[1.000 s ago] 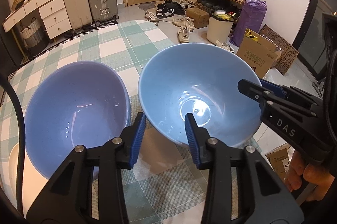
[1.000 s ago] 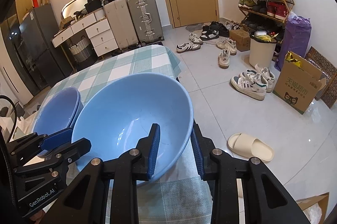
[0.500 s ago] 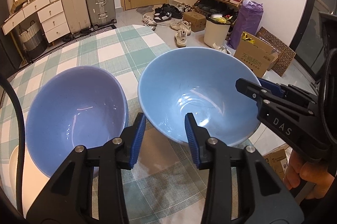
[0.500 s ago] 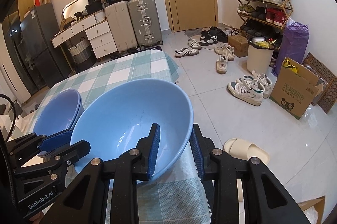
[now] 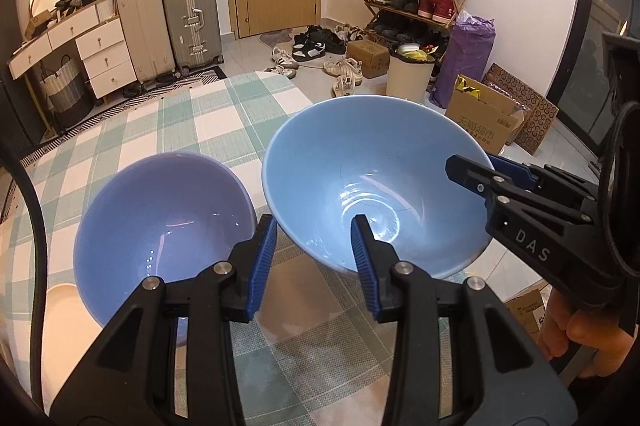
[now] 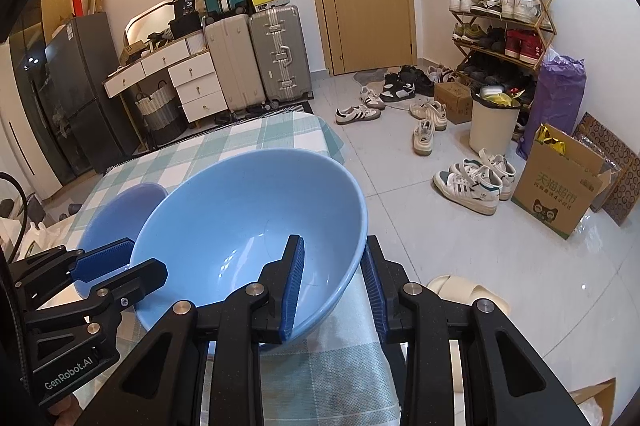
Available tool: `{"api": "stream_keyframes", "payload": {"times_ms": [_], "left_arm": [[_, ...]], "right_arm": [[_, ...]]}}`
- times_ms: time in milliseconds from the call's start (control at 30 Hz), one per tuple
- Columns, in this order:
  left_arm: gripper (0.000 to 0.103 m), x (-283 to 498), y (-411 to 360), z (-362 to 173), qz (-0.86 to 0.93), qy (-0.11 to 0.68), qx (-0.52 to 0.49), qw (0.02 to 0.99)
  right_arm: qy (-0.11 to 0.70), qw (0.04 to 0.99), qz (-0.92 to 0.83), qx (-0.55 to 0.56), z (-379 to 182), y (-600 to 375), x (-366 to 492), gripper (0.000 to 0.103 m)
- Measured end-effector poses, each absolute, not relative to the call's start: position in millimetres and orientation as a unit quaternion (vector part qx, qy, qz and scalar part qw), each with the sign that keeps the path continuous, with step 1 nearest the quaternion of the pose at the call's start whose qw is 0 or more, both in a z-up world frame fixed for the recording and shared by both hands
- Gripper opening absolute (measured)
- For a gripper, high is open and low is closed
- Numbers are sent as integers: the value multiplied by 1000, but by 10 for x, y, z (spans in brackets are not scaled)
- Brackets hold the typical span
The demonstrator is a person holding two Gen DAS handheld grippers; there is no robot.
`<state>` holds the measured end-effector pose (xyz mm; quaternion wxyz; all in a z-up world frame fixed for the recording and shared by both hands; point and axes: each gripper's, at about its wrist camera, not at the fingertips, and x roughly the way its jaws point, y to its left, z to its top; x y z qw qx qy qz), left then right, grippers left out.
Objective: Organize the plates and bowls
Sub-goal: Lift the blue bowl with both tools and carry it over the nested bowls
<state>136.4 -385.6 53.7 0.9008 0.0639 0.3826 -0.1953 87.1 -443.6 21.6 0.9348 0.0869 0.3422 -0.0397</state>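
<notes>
— What do we hold?
— Our right gripper (image 6: pixel 334 286) pinches the light bowl (image 6: pixel 248 222), empty, lifted beside the purple bowl (image 5: pixel 164 222) on the tabletop (image 5: pixel 192 122).
— Left gripper (image 5: pixel 314 258)?
— Spread, empty. We read "DAS", "GenRobot.AI".

**Checked cloth, one bowl resting**

The surface (image 5: pixel 192 122) wears a green-and-white checked cloth (image 6: pixel 256 142) that hangs over its edge on the door side. A violet-blue bowl (image 5: pixel 160 226) sits on the cloth. Just beside that bowl, on the side away from the door, lies a pale cream plate (image 5: pixel 68 330), partly tucked under it. Whether the light blue bowl (image 5: pixel 372 186) next to the violet-blue one touches the cloth cannot be told.
</notes>
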Motion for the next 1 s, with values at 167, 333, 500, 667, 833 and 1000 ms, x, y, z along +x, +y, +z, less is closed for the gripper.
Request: {"api": "stream_keyframes", "payload": {"times_ms": [167,333,500,667,833,1000], "left_arm": [[35,1249,-3840,672,-196,367,68,907],[35,1112,-3820,813,-198,352,72,912],[35,1005,-3768,976,-201,339,63,917],[35,906,-3734,1152,-199,327,65,922],[35,786,-3699,1319,-198,315,65,926],[35,691,-3659,1459,-194,307,62,929]], "right_arm": [[330,939,-39,86,315,-4420,811,30],[317,944,-42,80,422,-4378,738,30],[304,949,-44,73,550,-4314,673,30],[286,955,-42,69,680,-4258,596,30],[277,957,-34,72,783,-4220,544,30],[272,959,-27,71,877,-4166,536,30]]}}
